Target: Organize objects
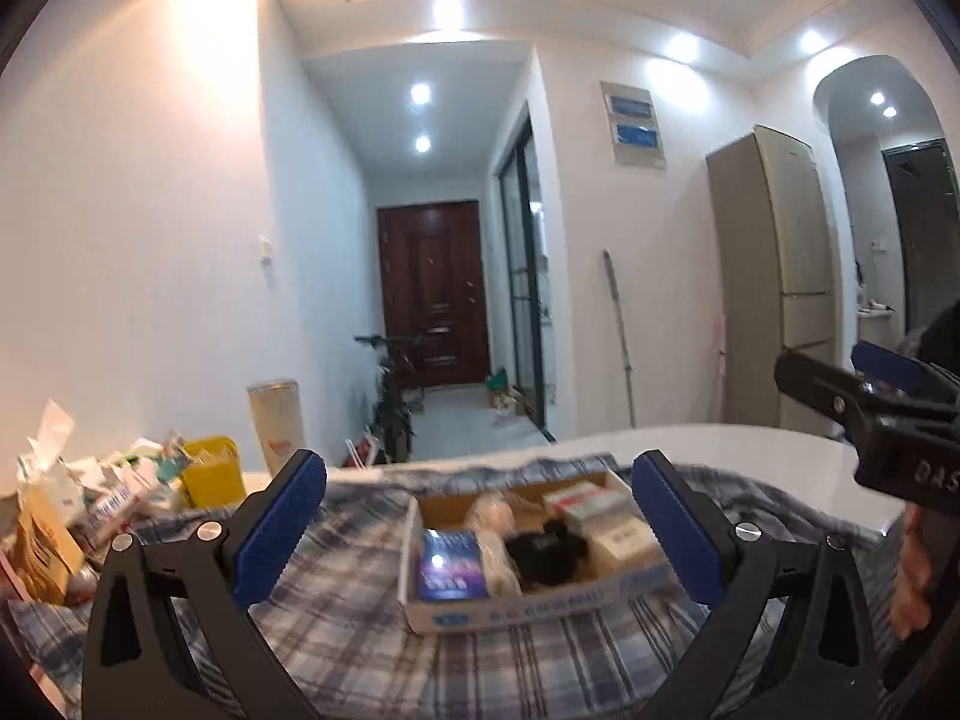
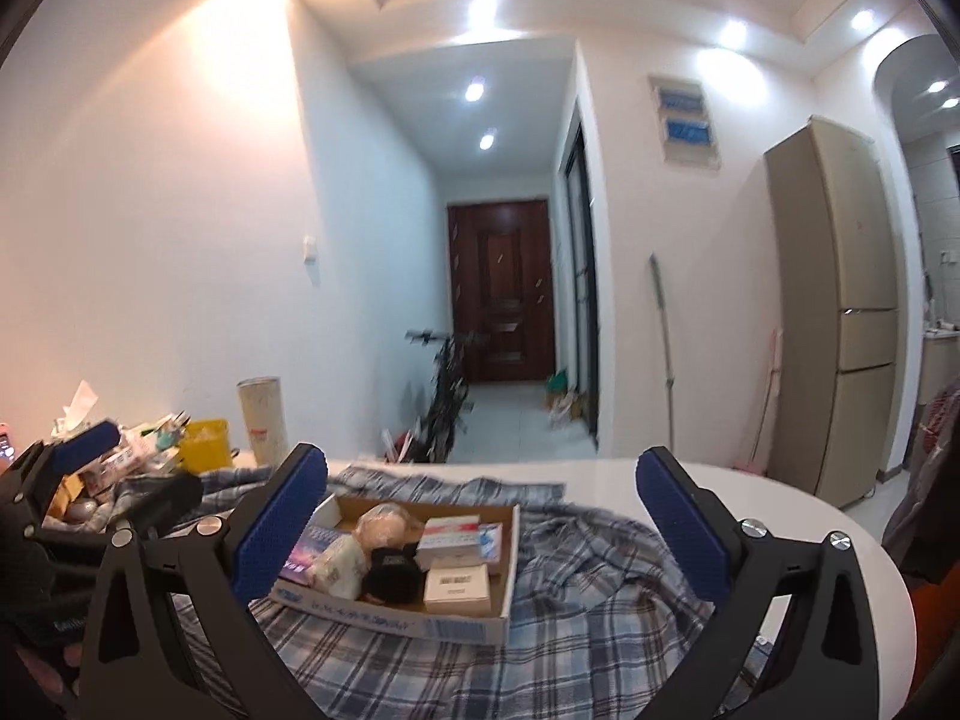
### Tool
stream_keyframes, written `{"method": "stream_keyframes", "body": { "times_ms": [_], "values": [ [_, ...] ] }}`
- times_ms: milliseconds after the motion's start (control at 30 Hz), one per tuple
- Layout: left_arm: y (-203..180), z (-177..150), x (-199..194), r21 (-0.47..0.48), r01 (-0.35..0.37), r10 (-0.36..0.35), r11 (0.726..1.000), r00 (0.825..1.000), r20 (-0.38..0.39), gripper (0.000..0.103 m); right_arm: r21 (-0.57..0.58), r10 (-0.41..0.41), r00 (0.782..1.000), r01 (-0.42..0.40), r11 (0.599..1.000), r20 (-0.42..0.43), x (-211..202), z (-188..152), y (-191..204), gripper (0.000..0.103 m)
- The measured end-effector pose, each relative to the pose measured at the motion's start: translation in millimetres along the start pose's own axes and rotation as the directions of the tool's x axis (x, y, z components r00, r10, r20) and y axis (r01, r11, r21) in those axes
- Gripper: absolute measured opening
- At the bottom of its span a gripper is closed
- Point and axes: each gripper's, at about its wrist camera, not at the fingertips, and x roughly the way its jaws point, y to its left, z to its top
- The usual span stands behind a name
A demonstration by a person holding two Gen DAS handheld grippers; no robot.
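Observation:
A shallow cardboard box [image 1: 510, 609] [image 2: 420, 621] sits on a plaid cloth [image 1: 372, 648] [image 2: 600, 588] on a white table. It holds a blue packet [image 1: 449, 561], a wrapped roll [image 2: 384, 525], a black object [image 1: 546, 552] [image 2: 393, 573] and small white boxes [image 1: 624, 540] [image 2: 457, 585]. My left gripper [image 1: 480, 528] is open and empty, raised just before the box. My right gripper [image 2: 480, 528] is open and empty, to the right of the left one. Each gripper shows at the edge of the other's view.
A pile of loose packets and boxes [image 1: 102, 498] with a yellow container [image 1: 213, 471] [image 2: 204, 444] lies at the table's left. A tall cylinder [image 1: 276, 426] [image 2: 264, 420] stands behind it. The white table edge [image 1: 750, 468] [image 2: 780, 498] curves on the right. A fridge [image 2: 840, 300] stands beyond.

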Motion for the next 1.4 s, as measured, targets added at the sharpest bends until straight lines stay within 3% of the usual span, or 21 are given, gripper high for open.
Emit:
{"method": "stream_keyframes", "body": {
  "times_ms": [133, 300, 367, 567, 967, 1400],
  "values": [
    [-3.6, -14.5, -1.1, -0.003, 0.043, -0.043, 0.999, 0.999, -0.014, 0.103, 0.026, 0.004, 1.0, -0.004, 1.0, -0.008, 0.1, -13.0, -8.1, 0.103],
    [2.7, -28.9, 6.1, -0.055, 0.023, -0.025, 0.998, 0.999, -0.032, 0.103, 0.0, 0.017, 0.999, -0.017, 1.0, 0.052, -6.5, -32.6, -12.2, 0.103],
    [8.1, -30.8, 8.7, -0.079, 0.024, -0.028, 0.997, 0.998, -0.048, 0.103, 0.01, 0.024, 0.999, -0.024, 1.0, 0.024, -2.7, -37.7, -14.2, 0.103],
    [9.8, -32.3, 8.3, -0.087, 0.027, -0.031, 0.996, 0.999, -0.045, 0.103, 0.032, 0.018, 0.999, -0.019, 0.999, 0.042, -7.6, -37.1, -20.1, 0.103],
    [11.1, -30.8, 4.3, -0.092, 0.024, -0.027, 0.995, 0.999, -0.026, 0.103, -0.107, 0.004, 0.999, 0.001, 0.994, 0.049, -11.7, -39.4, 6.2, 0.103],
    [7.5, -30.0, -0.7, -0.078, 0.018, -0.019, 0.997, 1.0, -0.014, 0.103, -0.057, -0.002, 0.999, 0.003, 0.998, 0.032, -8.2, -37.3, -4.7, 0.103]
  ]
}}
